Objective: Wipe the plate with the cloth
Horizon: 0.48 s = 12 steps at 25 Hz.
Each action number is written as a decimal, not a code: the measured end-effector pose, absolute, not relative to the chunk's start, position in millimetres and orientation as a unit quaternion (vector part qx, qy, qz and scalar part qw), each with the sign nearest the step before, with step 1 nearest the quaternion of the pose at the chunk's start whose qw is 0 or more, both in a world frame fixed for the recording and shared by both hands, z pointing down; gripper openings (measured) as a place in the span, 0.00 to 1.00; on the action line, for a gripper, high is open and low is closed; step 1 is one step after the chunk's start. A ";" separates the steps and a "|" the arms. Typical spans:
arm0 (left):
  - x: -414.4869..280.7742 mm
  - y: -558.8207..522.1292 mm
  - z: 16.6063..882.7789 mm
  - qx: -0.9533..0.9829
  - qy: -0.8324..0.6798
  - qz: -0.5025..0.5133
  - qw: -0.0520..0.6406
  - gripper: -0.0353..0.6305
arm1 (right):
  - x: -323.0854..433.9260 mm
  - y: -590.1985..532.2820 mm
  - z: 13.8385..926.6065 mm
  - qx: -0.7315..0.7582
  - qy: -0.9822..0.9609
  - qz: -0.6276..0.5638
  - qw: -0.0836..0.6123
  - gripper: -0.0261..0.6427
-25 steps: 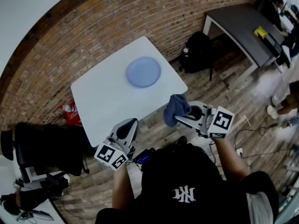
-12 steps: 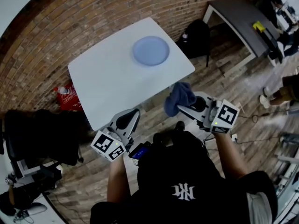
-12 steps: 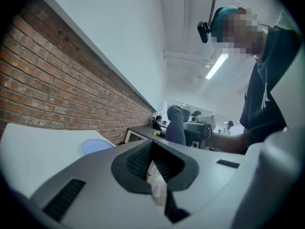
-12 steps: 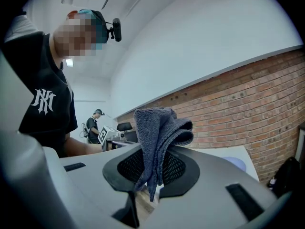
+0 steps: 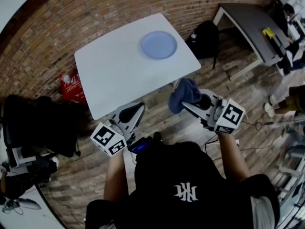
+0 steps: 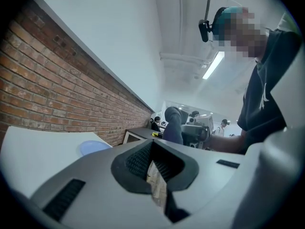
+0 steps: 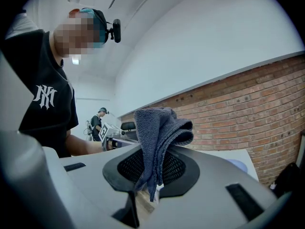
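Observation:
A pale blue plate (image 5: 158,45) lies on the far side of the white table (image 5: 114,75); it also shows small in the left gripper view as the plate (image 6: 93,147). My right gripper (image 5: 188,106) is shut on a dark blue cloth (image 5: 183,94), held just off the table's near right edge over the floor. In the right gripper view the cloth (image 7: 159,137) stands bunched up out of the right gripper (image 7: 152,178). My left gripper (image 5: 136,111) hovers off the table's near edge. Seen in its own view, the left gripper (image 6: 155,168) is shut with nothing in it.
A black backpack (image 5: 207,37) stands on the wooden floor to the right of the table, with a dark grey table (image 5: 248,25) beyond it. Left of the white table are a red package (image 5: 71,87) and a black chair (image 5: 38,128). People stand at the far right.
The table and plate have shifted up and right in the head view. Both grippers now sit closer to the table's near edge. The cloth stays in the right gripper.

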State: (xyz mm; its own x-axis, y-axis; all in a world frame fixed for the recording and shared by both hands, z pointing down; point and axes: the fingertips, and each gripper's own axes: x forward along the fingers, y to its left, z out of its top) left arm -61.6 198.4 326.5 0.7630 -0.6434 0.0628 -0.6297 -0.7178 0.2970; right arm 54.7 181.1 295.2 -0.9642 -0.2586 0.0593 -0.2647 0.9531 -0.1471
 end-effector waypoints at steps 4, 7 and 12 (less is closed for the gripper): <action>-36.8 212.5 322.4 0.927 -0.343 -0.015 0.149 0.06 | 77.4 195.3 291.8 0.127 -0.989 0.075 0.014 0.16; -18.0 223.1 324.6 0.927 -0.344 -0.006 0.150 0.06 | 94.4 208.7 294.6 0.114 -0.989 0.094 0.007 0.16; 18.7 244.9 331.3 0.925 -0.342 0.008 0.163 0.06 | 127.8 233.3 302.4 0.104 -0.990 0.099 0.004 0.16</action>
